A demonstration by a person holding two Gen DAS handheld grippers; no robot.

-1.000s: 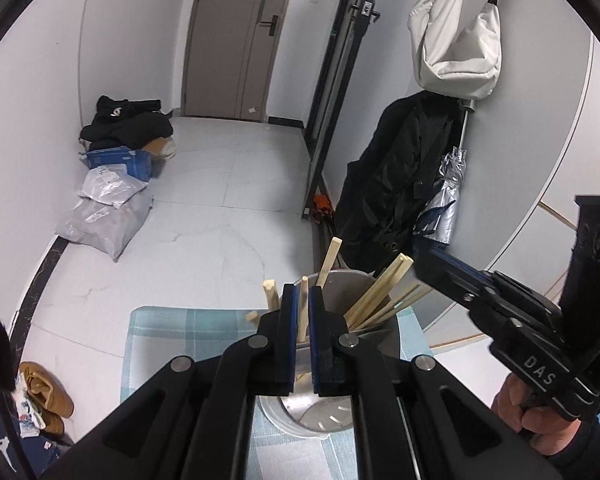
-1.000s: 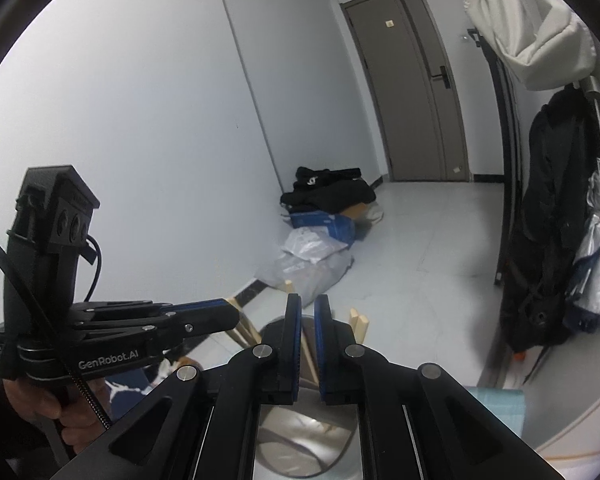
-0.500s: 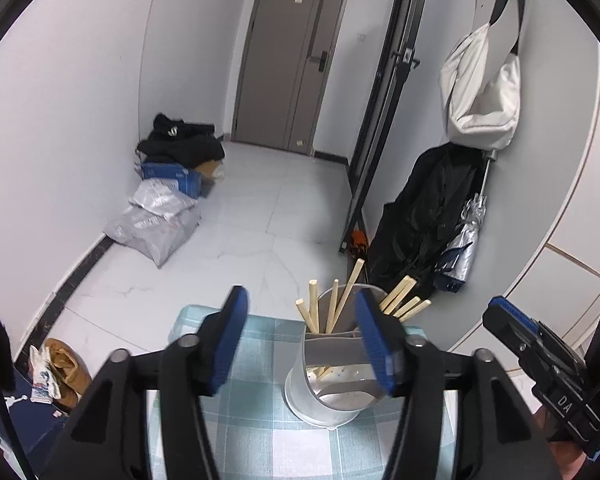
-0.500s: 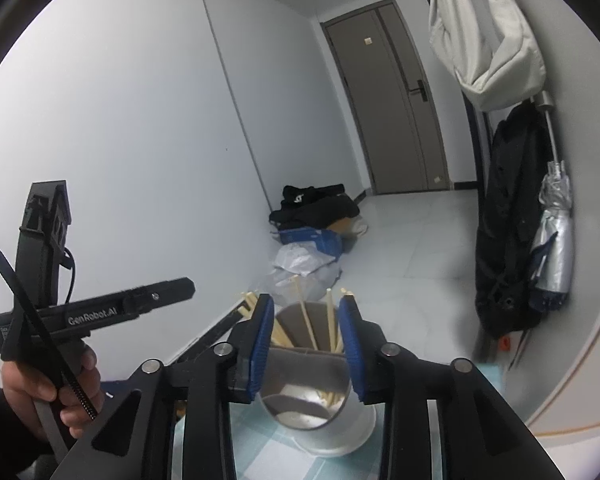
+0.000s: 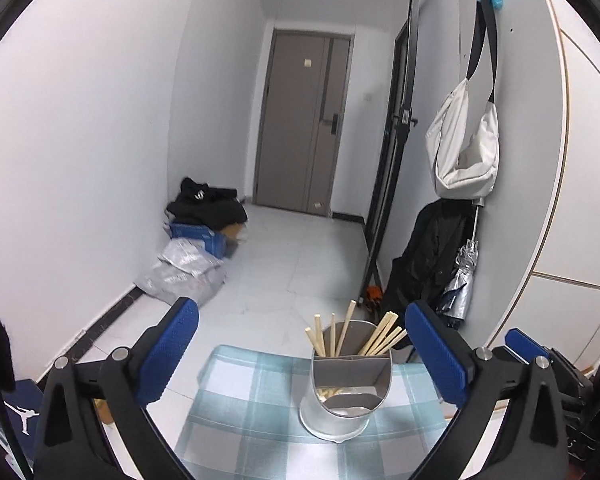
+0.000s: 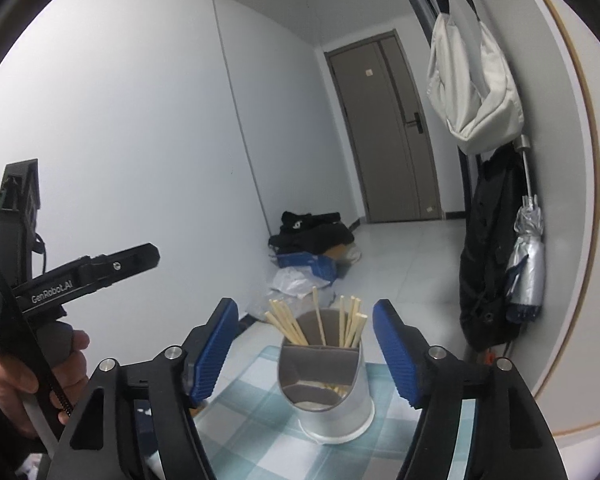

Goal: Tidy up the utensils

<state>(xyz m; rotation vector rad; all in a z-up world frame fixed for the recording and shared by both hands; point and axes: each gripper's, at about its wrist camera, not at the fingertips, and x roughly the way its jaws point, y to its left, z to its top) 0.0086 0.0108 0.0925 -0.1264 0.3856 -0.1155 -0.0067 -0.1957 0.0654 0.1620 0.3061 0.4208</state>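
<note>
On the checked cloth (image 5: pixel 236 392) stands a metal holder (image 5: pixel 350 392), upright, its cut-away front showing a divider that splits it into compartments, its base flaring onto the cloth near the far edge, right of centre in the left wrist view. Chopsticks (image 5: pixel 342 332) stand in the rear compartments with their long axes near vertical, square tips up; one group leans toward the left, another fans out to the right (image 5: pixel 384 336), and more lie low inside behind the front opening. From the right wrist view the same holder (image 6: pixel 328 392) sits between the fingers' lines, with the chopsticks (image 6: pixel 324 320) rising above its rim. Left gripper (image 5: pixel 300 354) has its jaws spread wide, blue pads (image 5: pixel 168 354) well apart on either side of the holder, gripping nothing and touching nothing. Right gripper (image 6: pixel 306 350) is likewise released, pads (image 6: pixel 396 354) flanking the holder without contact, holding nothing. At the left of the right wrist view a hand (image 6: pixel 24 376) grips the other tool's handle. Beyond the cloth lies a tiled floor (image 5: pixel 284 256) with bags (image 5: pixel 188 268) against the wall, and a white bag (image 5: pixel 464 148) hangs over a dark coat (image 5: pixel 432 252)
</note>
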